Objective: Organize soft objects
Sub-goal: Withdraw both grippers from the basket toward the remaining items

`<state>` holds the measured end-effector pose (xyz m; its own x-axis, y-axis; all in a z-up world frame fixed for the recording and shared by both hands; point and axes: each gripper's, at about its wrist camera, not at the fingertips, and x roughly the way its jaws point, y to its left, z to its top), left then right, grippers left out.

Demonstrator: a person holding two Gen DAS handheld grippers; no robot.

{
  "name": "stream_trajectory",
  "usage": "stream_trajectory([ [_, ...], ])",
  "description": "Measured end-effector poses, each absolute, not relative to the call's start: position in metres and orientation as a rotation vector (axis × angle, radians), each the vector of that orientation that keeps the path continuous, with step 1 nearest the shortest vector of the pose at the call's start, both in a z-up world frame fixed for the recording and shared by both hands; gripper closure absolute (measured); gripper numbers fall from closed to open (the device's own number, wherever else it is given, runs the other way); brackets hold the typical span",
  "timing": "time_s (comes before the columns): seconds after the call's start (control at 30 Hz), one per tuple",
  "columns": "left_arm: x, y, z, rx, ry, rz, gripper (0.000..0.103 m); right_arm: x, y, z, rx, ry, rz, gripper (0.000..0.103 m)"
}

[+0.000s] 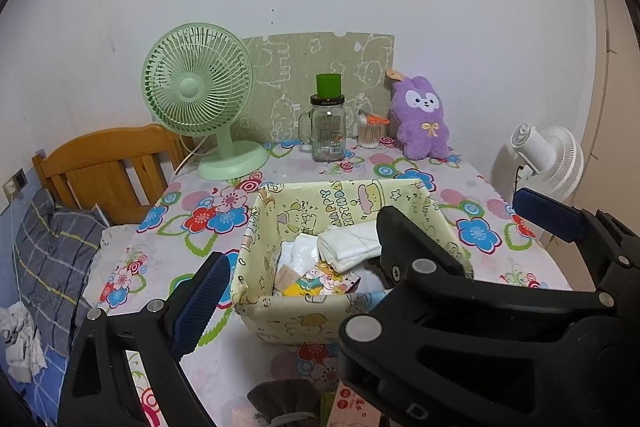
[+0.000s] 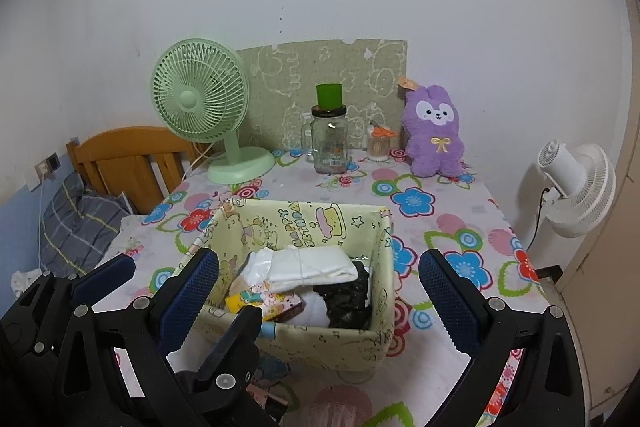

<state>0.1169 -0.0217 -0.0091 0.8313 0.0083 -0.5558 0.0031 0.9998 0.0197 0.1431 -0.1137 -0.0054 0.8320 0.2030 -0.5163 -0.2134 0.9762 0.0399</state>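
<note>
Black tong arms fill the bottom of both views. Seen from the right wrist, the right tongs (image 2: 320, 291) stand wide open with nothing between the blue pads (image 2: 188, 297), and they straddle the near side of the yellow cartoon-print box (image 2: 320, 337). Seen from the left wrist, the left tongs (image 1: 380, 259) are also spread wide and hold nothing; one pad (image 1: 204, 301) sits just beside the box's left wall (image 1: 248, 259), the other (image 1: 550, 213) is well out to the right.

Inside the box, just ahead of both tongs, lie the soft things: a folded white cloth (image 2: 310, 265) on top, a dark crumpled item (image 2: 348, 297) to its right, a crinkly white packet (image 1: 298, 253) and a small colourful cartoon pouch (image 2: 266, 299).

Beyond the box, on the flowered surface (image 2: 440, 223), stand a green desk fan (image 2: 200, 103) far left, a glass jar with a green cap (image 2: 329, 135) in the middle, a small cup of cotton swabs (image 2: 379, 145) and a purple plush bunny (image 2: 434, 131) far right (leaning against the wall). A white fan (image 2: 576, 187) stands off the surface to the right.
</note>
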Motion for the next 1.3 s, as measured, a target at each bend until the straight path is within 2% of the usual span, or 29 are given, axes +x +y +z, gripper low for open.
stream_trajectory([
  [0.67, 0.076, -0.022, -0.015, -0.011, 0.586, -0.012, 0.007, 0.095, -0.116, -0.008, -0.038, 0.545, 0.196, 0.001],
  [1.3, 0.047, -0.024, -0.045, 0.002, 0.635, -0.005, 0.007, 0.069, -0.117, -0.042, -0.013, 0.6, 0.221, 0.002],
])
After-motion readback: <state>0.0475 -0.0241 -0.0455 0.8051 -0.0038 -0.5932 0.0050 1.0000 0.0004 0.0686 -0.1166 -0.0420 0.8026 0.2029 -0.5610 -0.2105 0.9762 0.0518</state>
